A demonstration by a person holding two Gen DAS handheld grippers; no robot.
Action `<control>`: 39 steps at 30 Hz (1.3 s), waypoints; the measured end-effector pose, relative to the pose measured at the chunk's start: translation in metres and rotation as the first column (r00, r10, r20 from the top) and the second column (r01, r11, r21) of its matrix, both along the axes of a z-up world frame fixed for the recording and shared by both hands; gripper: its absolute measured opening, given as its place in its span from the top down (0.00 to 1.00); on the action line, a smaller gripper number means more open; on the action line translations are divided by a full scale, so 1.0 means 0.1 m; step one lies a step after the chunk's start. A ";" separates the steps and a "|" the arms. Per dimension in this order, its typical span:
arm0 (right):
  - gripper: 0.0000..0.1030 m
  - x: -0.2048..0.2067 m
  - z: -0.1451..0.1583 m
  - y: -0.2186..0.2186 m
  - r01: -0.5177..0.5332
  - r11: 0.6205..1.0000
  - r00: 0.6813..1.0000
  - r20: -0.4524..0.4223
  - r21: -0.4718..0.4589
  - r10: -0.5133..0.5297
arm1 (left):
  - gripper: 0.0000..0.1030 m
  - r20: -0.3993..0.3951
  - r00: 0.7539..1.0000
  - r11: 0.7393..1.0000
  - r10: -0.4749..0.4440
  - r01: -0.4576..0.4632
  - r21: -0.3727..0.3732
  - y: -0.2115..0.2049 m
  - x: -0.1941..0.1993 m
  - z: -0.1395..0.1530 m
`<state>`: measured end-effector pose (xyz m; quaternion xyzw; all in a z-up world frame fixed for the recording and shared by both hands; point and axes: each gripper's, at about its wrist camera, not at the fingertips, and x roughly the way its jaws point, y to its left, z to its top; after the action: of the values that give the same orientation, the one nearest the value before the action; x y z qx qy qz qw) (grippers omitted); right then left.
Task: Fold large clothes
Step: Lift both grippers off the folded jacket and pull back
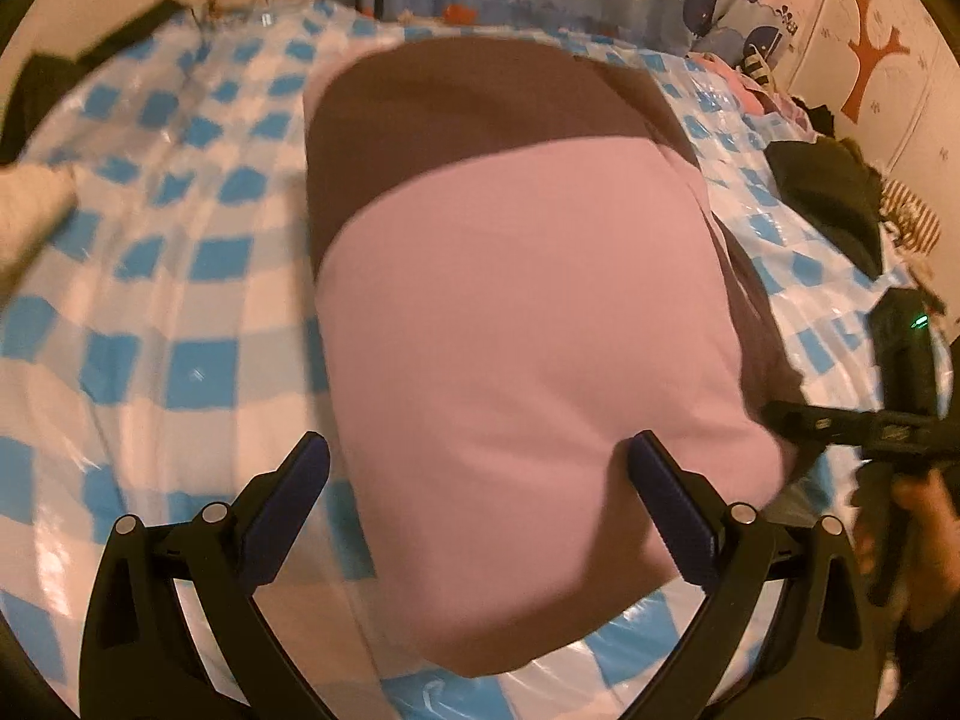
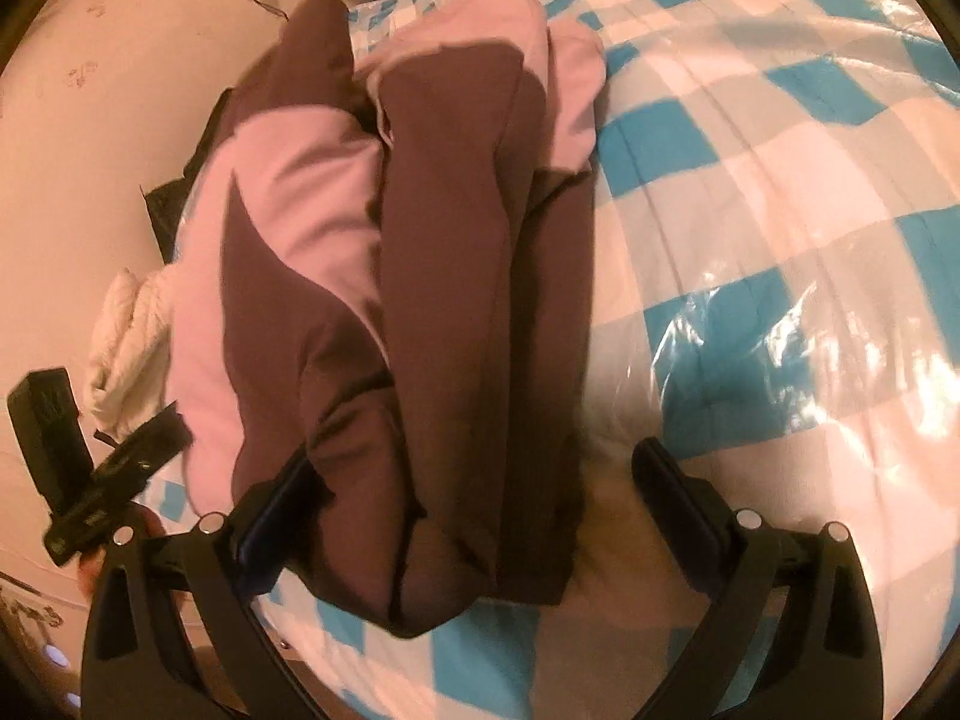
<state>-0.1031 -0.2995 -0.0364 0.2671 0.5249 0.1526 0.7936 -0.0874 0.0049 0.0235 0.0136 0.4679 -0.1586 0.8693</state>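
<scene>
Folded garment (image 1: pixel 516 324) lies between both grippers' spread jaws on the bed (image 1: pixel 150 312).

garment (image 1: pixel 510 330) on bed (image 1: pixel 150 300) — clothes pile (image 1: pixel 840 198) right

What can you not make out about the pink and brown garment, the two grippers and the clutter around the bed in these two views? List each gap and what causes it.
- Pink and brown garment: its type and its underside, hidden by its own folds, in both views.
- Left gripper: open, but contact with the cloth is unclear; blur.
- Right gripper: open; the garment's brown edge partly covers its left finger.
- Dark clothes pile: the items blur together near the left view's edge.
</scene>
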 end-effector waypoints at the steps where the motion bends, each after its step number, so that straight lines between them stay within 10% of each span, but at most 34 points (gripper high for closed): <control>1: 0.07 -0.04 0.08 -0.02 0.007 0.999 1.000 0.030 -0.032 -0.006 | 0.08 0.027 1.000 1.000 0.009 -0.010 0.019 -0.01 -0.01 0.05; 9: 0.07 -0.21 0.98 0.38 0.060 0.968 0.907 0.418 -0.243 0.048 | 0.08 0.142 0.987 0.995 0.073 -0.082 0.061 -0.04 -0.04 0.29; 13: 0.07 0.03 0.51 0.58 -0.011 0.935 0.963 0.247 -0.353 0.105 | 0.08 0.178 0.980 0.993 0.088 -0.100 0.058 -0.05 -0.06 0.38; 16: 0.07 0.06 0.12 0.35 -0.003 0.988 0.989 0.148 -0.152 0.026 | 0.08 0.197 0.976 0.993 0.095 -0.107 0.053 -0.06 -0.07 0.41; 39: 0.07 -0.02 0.19 0.22 0.006 0.995 0.984 0.176 -0.099 0.012 | 0.08 0.260 0.961 0.990 0.094 -0.118 0.080 -0.16 -0.09 0.50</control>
<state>-0.1052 -0.2779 -0.0171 0.2118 0.4599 0.1506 0.8491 -0.0966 -0.0108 0.0730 0.0500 0.3588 -0.0865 0.9280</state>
